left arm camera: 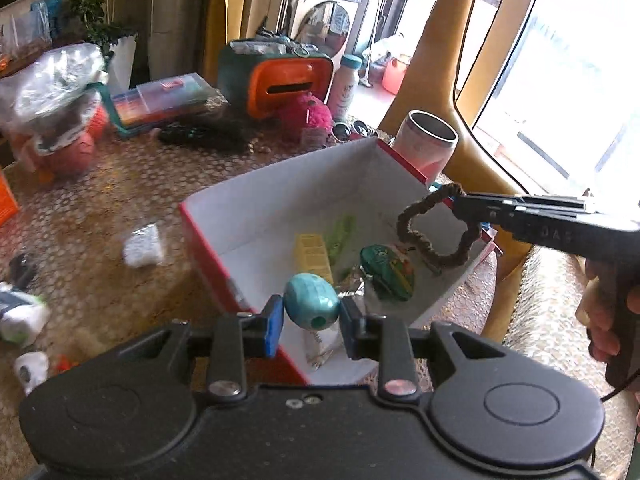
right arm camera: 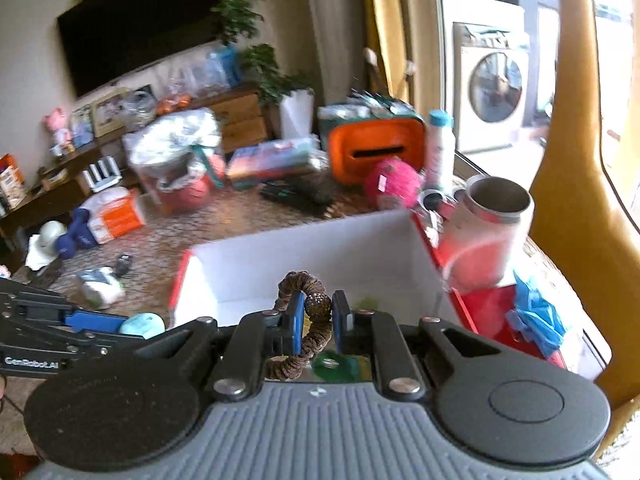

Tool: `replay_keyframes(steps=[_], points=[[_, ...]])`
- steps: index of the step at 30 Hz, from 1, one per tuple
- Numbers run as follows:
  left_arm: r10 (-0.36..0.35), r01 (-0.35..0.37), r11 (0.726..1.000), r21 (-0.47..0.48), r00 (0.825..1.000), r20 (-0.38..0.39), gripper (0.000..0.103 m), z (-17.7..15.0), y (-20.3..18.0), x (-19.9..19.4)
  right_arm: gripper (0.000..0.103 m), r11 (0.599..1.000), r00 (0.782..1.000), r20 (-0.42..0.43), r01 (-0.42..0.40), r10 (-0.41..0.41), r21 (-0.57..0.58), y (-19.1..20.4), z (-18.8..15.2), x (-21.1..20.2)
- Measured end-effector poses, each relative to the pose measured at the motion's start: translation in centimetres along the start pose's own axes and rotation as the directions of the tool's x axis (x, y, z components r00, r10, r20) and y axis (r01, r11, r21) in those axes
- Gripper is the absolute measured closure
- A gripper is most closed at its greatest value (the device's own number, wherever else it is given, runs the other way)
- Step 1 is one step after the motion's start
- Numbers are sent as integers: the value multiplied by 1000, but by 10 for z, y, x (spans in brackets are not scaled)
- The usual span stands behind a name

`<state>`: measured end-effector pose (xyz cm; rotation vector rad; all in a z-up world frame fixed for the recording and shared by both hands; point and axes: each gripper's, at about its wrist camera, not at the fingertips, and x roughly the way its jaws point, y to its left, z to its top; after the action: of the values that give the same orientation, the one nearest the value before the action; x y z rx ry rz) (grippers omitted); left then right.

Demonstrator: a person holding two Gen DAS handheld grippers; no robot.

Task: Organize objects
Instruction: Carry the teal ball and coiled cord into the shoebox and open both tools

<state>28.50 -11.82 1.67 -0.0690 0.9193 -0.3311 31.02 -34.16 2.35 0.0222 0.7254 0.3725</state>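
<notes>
A: Where is the teal egg-shaped toy (left arm camera: 311, 301)?
B: Clamped between the blue pads of the left tongs (left arm camera: 311, 320), hanging over the near edge of the white-lined red cardboard box (left arm camera: 280, 200).
A: And the brown fabric hair tie (right arm camera: 306, 334)?
B: The right tongs (right arm camera: 318, 320) are closed on it at its beaded knot; the loop dangles above the box, towards its right side.
A: What lies in the box?
B: A small yellow carton (left arm camera: 314, 256), a green strip-like thing (left arm camera: 340, 232) just beside it, and a green round tin (left arm camera: 386, 272) nearer the right wall.
A: Around it?
B: A pink and white steel-lined cup (left arm camera: 426, 144) stands just behind the far corner on the lace-covered desk (left arm camera: 92, 216). Further back are a fluffy pink ball (left arm camera: 306, 114) and an orange and green case (left arm camera: 280, 80).
</notes>
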Motion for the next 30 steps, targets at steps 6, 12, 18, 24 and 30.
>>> replay_keyframes(steps=[6, 12, 18, 24, 30], points=[[9, -8, 1000, 22, 999, -39, 75, 12, -18, 34, 89, 999, 999, -36, 25, -24, 34, -27, -7, 24], [17, -16, 1000, 25, 997, -71, 75, 25, -24, 66, 89, 999, 996, -88, 24, -21, 32, -41, -14, 49], [26, -24, 999, 27, 995, -91, 75, 40, -26, 91, 89, 1000, 992, -127, -21, 21, 1, -44, -18, 61], [49, -46, 999, 26, 990, -135, 75, 44, -24, 117, 89, 995, 983, -181, -50, 33, -85, -35, -24, 74], [57, -52, 998, 32, 985, -166, 75, 42, -21, 135, 89, 992, 977, -213, -53, 27, -116, -30, -31, 84]])
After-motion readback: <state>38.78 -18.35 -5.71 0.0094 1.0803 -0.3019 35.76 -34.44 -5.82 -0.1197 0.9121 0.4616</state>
